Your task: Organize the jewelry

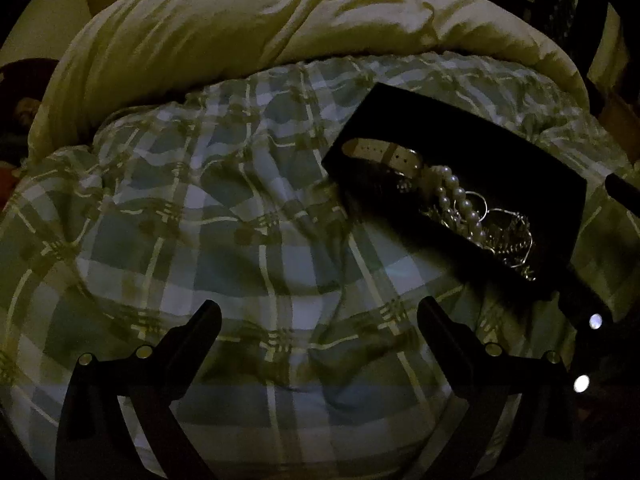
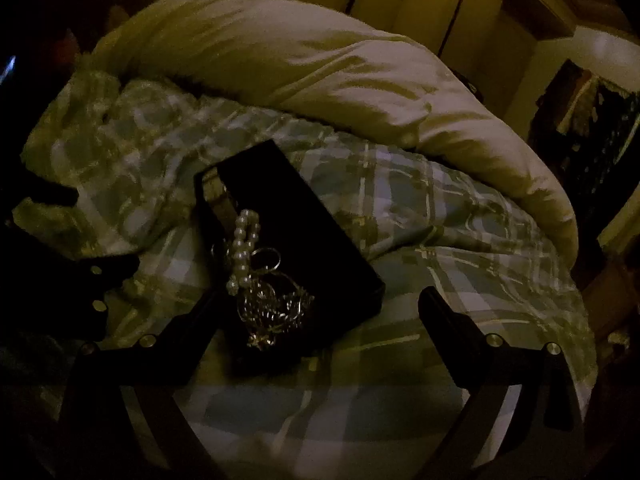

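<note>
Right wrist view: black jewelry tray lies on the plaid bed cover, its near end between the wide-open fingers of the right tool, which grips nothing. Pearl bracelet and chains are heaped in it. Left tool, open and empty, hangs over bare cover, tray beyond to its right.
</note>
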`<action>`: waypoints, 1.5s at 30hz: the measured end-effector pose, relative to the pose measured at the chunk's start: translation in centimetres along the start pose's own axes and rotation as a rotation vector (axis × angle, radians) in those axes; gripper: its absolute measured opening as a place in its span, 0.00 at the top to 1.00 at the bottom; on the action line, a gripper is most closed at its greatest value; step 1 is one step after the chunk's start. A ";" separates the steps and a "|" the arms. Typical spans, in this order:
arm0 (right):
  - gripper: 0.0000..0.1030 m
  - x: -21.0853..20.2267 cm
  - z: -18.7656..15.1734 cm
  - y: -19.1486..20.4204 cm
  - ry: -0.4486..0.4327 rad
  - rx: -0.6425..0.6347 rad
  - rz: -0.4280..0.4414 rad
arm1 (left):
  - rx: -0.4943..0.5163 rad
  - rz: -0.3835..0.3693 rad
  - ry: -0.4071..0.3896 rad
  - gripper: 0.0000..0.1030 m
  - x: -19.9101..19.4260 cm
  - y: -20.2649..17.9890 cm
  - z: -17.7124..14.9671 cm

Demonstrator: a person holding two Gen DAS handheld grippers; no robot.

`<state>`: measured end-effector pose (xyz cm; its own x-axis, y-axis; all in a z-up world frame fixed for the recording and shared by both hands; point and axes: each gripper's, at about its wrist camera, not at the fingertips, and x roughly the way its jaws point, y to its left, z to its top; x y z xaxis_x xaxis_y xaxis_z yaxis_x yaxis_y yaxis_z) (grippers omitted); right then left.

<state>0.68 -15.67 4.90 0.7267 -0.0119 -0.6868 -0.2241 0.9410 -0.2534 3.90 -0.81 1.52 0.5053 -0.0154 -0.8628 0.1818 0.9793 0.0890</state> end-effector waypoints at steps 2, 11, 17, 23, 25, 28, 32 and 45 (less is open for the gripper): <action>0.06 0.4 -0.1 0.2 0.017 -0.015 -0.016 | 0.008 0.008 0.001 0.07 0.1 -0.2 0.0; 0.06 1.1 -0.5 0.3 0.053 -0.030 -0.038 | 0.048 0.043 -0.005 0.07 0.4 -0.9 -0.2; 0.06 1.2 -0.4 0.2 0.058 -0.028 -0.039 | 0.066 0.056 -0.006 0.07 0.4 -1.1 -0.3; 0.06 1.1 -0.4 0.2 0.054 -0.032 -0.044 | 0.066 0.056 -0.005 0.07 0.5 -1.1 -0.3; 0.06 1.1 -0.4 0.1 0.055 -0.031 -0.044 | 0.067 0.055 -0.005 0.07 0.5 -1.1 -0.3; 0.06 1.1 -0.4 0.1 0.055 -0.034 -0.047 | 0.067 0.057 -0.007 0.07 0.5 -1.1 -0.3; 0.06 1.2 -0.4 -0.2 0.060 -0.028 -0.050 | 0.069 0.058 -0.008 0.07 0.5 -1.3 -0.4; 0.06 1.3 -0.6 -0.2 0.066 -0.029 -0.052 | 0.076 0.060 -0.003 0.07 0.5 -1.3 -0.4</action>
<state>1.33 -16.03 3.65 0.6937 -0.0834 -0.7154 -0.2070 0.9283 -0.3089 3.53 -2.05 0.75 0.5200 0.0416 -0.8532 0.2144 0.9605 0.1775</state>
